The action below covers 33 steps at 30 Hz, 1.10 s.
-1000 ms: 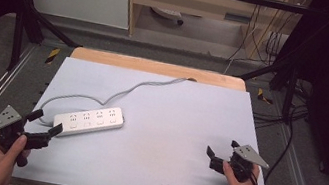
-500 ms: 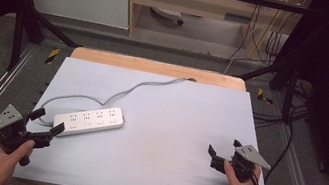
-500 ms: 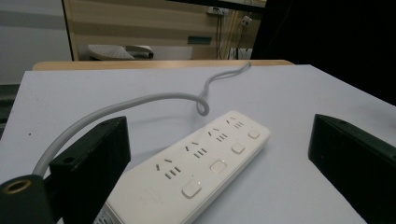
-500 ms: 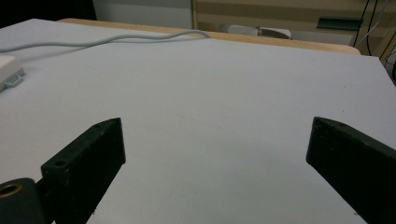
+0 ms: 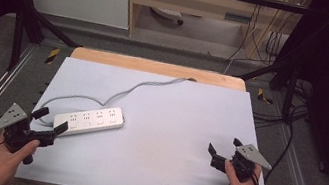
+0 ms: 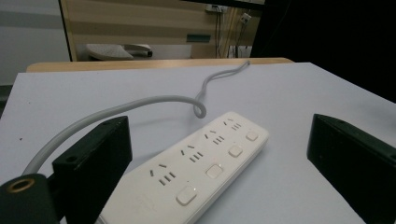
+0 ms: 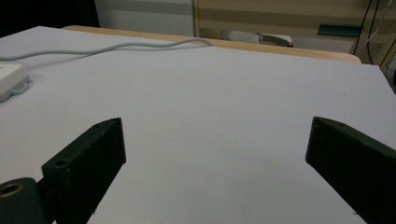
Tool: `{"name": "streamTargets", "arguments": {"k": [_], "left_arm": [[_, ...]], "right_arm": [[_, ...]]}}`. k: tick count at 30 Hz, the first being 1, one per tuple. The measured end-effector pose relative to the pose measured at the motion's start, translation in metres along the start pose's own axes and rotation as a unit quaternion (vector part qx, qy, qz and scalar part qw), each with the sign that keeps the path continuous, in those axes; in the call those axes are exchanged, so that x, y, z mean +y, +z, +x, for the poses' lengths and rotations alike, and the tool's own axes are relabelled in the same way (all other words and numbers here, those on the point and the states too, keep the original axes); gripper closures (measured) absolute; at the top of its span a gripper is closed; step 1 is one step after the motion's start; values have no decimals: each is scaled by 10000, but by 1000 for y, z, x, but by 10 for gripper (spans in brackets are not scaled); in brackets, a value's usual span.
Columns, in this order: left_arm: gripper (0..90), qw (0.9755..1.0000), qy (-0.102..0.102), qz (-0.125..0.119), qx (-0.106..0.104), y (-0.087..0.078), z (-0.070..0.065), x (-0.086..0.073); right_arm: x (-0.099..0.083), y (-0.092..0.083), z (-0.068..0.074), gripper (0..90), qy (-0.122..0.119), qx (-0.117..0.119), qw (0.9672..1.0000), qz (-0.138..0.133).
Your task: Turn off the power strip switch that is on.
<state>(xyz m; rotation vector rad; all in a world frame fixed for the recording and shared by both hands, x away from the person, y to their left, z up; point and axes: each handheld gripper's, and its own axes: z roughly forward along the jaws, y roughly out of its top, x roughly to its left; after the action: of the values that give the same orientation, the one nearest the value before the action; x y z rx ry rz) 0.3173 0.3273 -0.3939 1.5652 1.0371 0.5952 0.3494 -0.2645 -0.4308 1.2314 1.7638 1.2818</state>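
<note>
With our left gripper spread wide and empty, the power strip just ahead between its jaws, a skewed closure might push it aside; our right gripper gapes idle.

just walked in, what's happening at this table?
A person sits at a table holding a hand-held gripper in each hand. The left hand-held gripper is open, its jaws either side of the near end of a white power strip, not closed on it. The strip's grey cable runs off over the far table edge. The right hand-held gripper is open too, over bare tabletop, well away from the strip. Nothing is gripped yet.
</note>
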Motion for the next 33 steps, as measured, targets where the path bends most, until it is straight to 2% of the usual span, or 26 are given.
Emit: {"name": "streamTargets", "arguments": {"k": [8, 16, 24, 33], "left_arm": [[68, 9998, 148, 97, -28, 10, -4, 8], [73, 9995, 239, 203, -39, 29, -6, 15], [88, 9993, 211, 311, -41, 46, -4, 17], [124, 9987, 161, 482, -21, 57, -1, 13]], "right_arm": [[0, 1, 1, 53, 23, 15, 10000, 58], [0, 1, 1, 53, 49, 27, 10000, 82], [0, 2, 1, 53, 32, 38, 9999, 104], [-1, 2, 2, 53, 24, 36, 9999, 127]]}}
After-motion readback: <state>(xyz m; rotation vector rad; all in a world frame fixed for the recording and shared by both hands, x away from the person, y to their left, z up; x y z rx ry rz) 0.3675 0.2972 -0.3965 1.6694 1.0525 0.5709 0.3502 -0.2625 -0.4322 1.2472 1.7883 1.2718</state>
